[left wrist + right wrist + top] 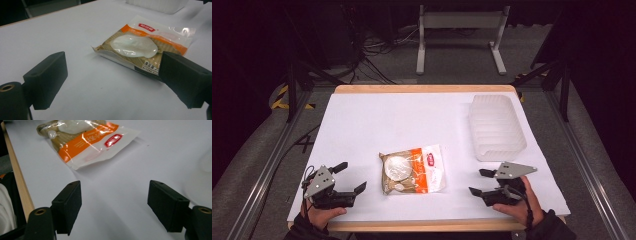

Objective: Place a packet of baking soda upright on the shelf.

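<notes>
A clear and orange snack bag (413, 170) with pale round pieces inside lies flat near the table's front middle. My left gripper (351, 177) rests low at the front left, jaws wide apart and empty, pointing toward the bag (140, 46), whose near edge sits just beyond its right fingertip. At the front right my right gripper (481, 182) also stands open with nothing between its jaws, facing the bag (86, 140) from a short distance away.
A translucent ribbed plastic tub (495, 127) sits upside down at the right, behind the right gripper. White paper (412, 120) covers the wooden table top, whose edge (18, 180) runs close beside the right gripper.
</notes>
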`<state>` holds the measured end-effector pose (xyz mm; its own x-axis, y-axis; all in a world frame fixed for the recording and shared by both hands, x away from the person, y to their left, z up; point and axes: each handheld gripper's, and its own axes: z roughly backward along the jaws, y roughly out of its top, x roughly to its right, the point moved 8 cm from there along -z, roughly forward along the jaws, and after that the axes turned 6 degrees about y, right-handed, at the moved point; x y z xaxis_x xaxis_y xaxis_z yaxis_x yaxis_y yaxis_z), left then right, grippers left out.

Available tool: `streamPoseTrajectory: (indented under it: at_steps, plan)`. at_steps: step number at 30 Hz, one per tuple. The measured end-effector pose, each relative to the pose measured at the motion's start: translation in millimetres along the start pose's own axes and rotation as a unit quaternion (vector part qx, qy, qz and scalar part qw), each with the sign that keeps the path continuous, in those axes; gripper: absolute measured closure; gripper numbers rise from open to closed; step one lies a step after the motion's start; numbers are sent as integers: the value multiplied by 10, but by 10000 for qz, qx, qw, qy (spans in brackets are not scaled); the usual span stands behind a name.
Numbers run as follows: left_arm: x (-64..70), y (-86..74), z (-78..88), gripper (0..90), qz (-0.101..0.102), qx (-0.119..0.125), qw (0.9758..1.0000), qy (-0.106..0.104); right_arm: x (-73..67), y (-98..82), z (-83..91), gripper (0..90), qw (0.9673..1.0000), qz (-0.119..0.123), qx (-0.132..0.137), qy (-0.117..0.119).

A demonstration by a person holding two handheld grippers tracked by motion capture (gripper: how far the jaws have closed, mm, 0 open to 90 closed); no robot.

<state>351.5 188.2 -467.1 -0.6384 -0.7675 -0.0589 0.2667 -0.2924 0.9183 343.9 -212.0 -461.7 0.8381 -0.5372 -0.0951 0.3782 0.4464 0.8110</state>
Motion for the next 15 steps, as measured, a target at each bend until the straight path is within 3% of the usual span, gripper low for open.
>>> streamPoseTrajectory:
  at_steps: [5,15]
  plan:
    - [76,1,-12,107,-3,-56,10000,-69,-135,54,-338,278,9985,-69,-371,386]
    - [209,35,-7,105,-55,-146,9998,-77,-174,209,-786,221,9942,-365,-619,795]
